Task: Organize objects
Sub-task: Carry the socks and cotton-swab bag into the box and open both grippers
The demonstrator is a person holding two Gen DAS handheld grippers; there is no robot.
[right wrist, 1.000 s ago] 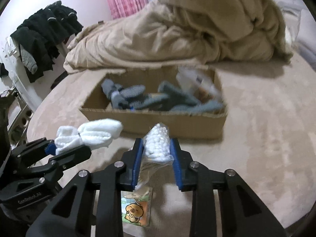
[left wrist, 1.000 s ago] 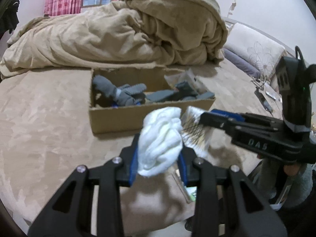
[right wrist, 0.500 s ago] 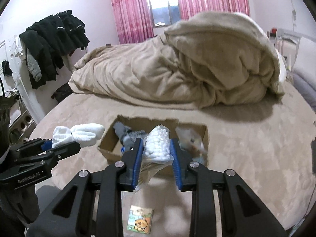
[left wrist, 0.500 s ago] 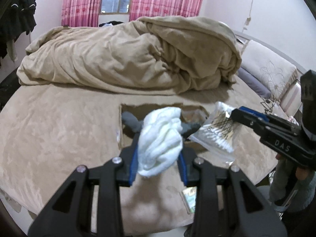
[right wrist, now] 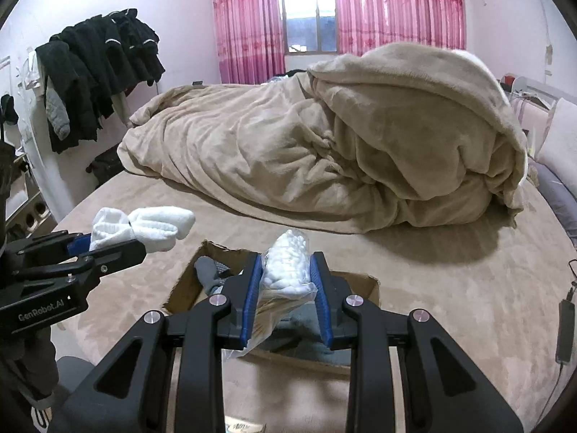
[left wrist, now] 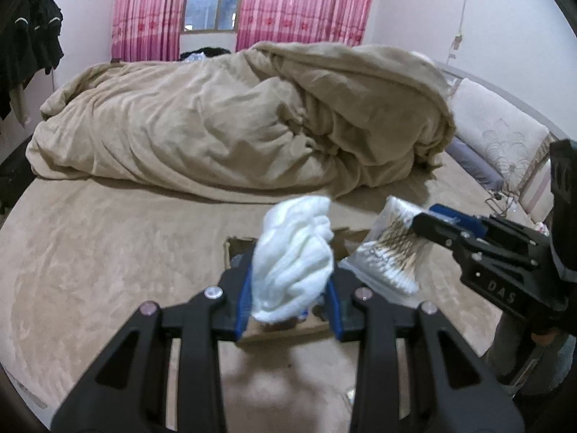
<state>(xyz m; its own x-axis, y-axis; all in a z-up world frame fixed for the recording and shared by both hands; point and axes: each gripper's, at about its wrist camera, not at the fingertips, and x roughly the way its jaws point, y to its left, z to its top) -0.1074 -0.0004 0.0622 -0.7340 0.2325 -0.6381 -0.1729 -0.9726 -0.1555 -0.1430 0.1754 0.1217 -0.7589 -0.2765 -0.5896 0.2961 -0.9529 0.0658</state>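
My left gripper [left wrist: 288, 285] is shut on a rolled pair of white socks [left wrist: 294, 252] and holds it in the air over the cardboard box [left wrist: 230, 249]. The socks also show in the right wrist view [right wrist: 151, 229]. My right gripper [right wrist: 286, 288] is shut on a clear bag of cotton swabs [right wrist: 288, 267], also above the box [right wrist: 180, 288]. The bag shows in the left wrist view [left wrist: 391, 249]. Grey socks [right wrist: 207, 274] lie inside the box.
The box sits on a tan bed [right wrist: 450, 288]. A heaped tan duvet [right wrist: 324, 144] lies behind it. Dark clothes [right wrist: 90, 68] hang at the left wall. A pillow [left wrist: 497, 137] and a cable [right wrist: 564, 321] lie at the right.
Both grippers have risen with their loads and tilted up. The box has dropped low in both views and sits mostly behind the fingers.
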